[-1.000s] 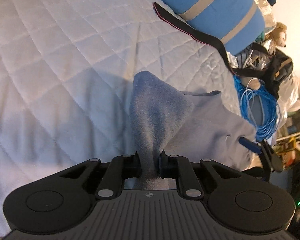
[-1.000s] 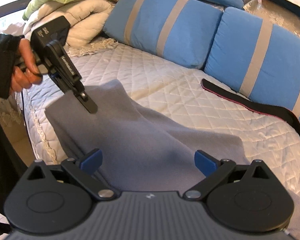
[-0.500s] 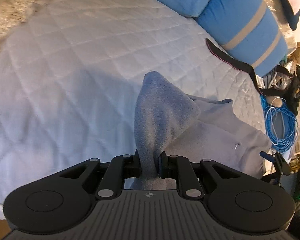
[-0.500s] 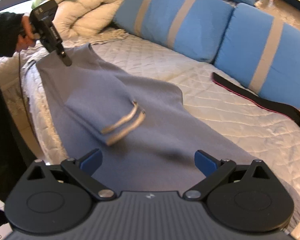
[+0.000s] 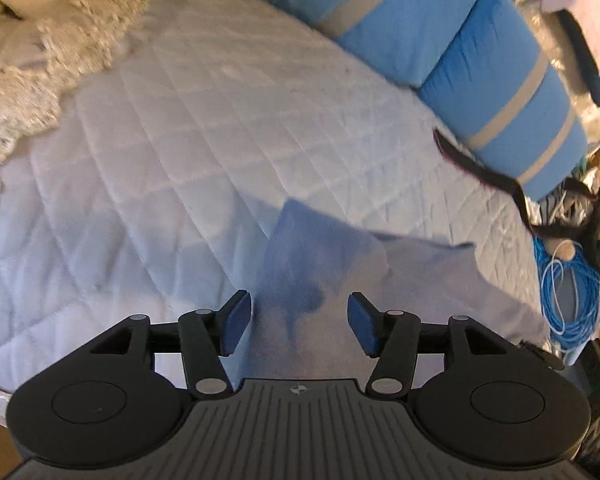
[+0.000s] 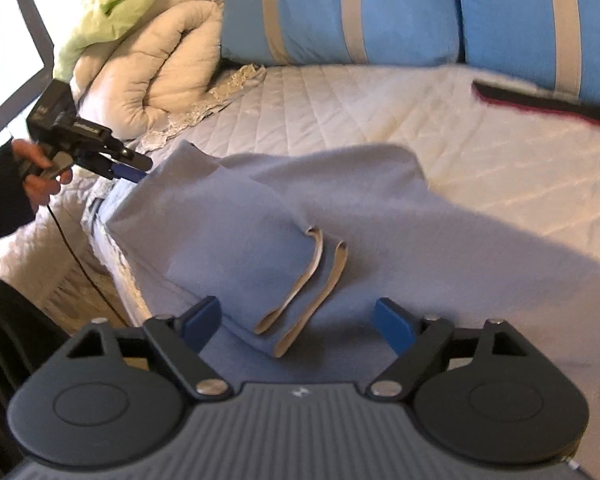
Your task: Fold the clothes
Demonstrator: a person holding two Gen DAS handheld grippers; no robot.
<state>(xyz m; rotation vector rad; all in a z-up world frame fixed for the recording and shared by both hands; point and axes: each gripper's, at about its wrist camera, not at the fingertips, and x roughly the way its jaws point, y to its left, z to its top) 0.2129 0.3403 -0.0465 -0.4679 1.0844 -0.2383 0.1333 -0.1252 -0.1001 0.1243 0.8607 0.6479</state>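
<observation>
A blue-grey fleece garment point(image 6: 380, 216) lies spread on the white quilted bed point(image 6: 480, 160), one part folded over with two beige-lined cuffs point(image 6: 304, 284) showing. My right gripper point(image 6: 298, 320) hovers just before the cuffs; its jaws are closing, the cuffs lie ahead between the blue pads, and neither pad touches them. My left gripper point(image 5: 299, 322) sits over the garment's raised corner point(image 5: 320, 248); its jaws are opening and the cloth lies loose between the pads. In the right wrist view the left gripper point(image 6: 134, 170), held by a hand point(image 6: 40, 184), is at the garment's far-left corner.
Blue pillows with beige stripes point(image 6: 340, 12) line the back of the bed. A cream duvet point(image 6: 152, 72) and green cloth point(image 6: 112, 4) pile at the left. A black strap point(image 5: 484, 172) lies by the pillows. A blue cable coil point(image 5: 572, 300) hangs off the bed's right edge.
My left gripper has let go of the garment's corner, and its jaws now stand apart. The right gripper has come closer to the cuffs with its jaws a little narrower.
</observation>
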